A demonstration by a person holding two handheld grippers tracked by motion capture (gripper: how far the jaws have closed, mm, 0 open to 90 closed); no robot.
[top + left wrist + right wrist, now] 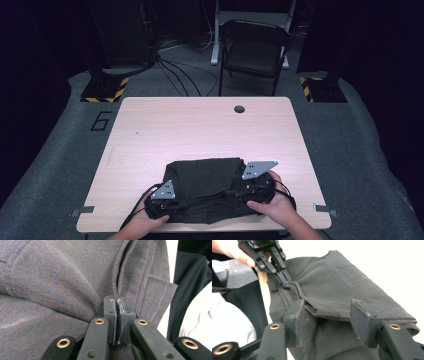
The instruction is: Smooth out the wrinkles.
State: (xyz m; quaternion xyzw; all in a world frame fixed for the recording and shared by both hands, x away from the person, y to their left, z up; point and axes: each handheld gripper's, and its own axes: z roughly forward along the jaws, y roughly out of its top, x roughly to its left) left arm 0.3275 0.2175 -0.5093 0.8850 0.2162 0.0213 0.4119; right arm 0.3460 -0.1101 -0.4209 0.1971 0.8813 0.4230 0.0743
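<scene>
From the high view, the dark grey folded cloth garment (205,187) lies at the near edge of the pale wooden tabletop (200,130), my left hand-held gripper (172,204) on its near left corner and my right hand-held gripper (239,190) at its right side.

In the left gripper view, my left hand-held gripper (117,315) is clamped together on a stitched seam of the garment (55,285).

In the right gripper view, my right hand-held gripper (327,315) has its jaws apart above the garment (352,287), pressing on nothing; the left hand-held gripper (286,285) pinches a fold farther off.
</scene>
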